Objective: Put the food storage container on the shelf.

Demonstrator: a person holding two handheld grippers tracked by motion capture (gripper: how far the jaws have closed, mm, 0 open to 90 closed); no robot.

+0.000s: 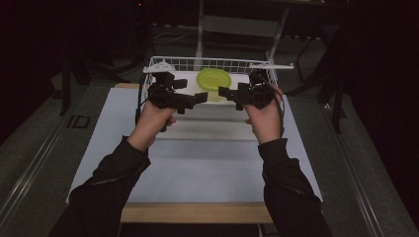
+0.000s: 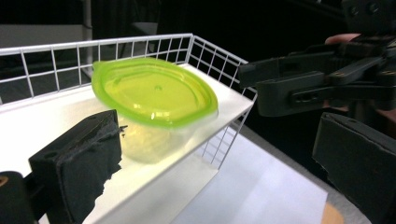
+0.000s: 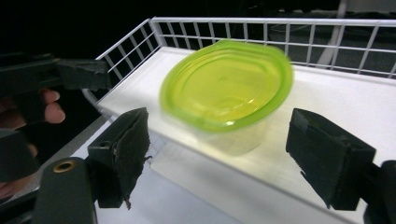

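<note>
A clear tub with a green lid [image 1: 213,81] sat in the white wire basket [image 1: 217,62], midway between the left tool [image 1: 200,98] and right tool [image 1: 223,92], both open and empty, just before it.

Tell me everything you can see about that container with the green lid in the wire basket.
The container is a shallow, rounded tub of clear plastic, closed with a translucent lime-green lid that has a raised rim and a small dimple at its centre. It sits upright on the white floor of the white wire basket, near the open front edge. It looks empty, though blur makes that uncertain. Nothing grips it: both grippers' fingers stand apart, clear of it.
</note>
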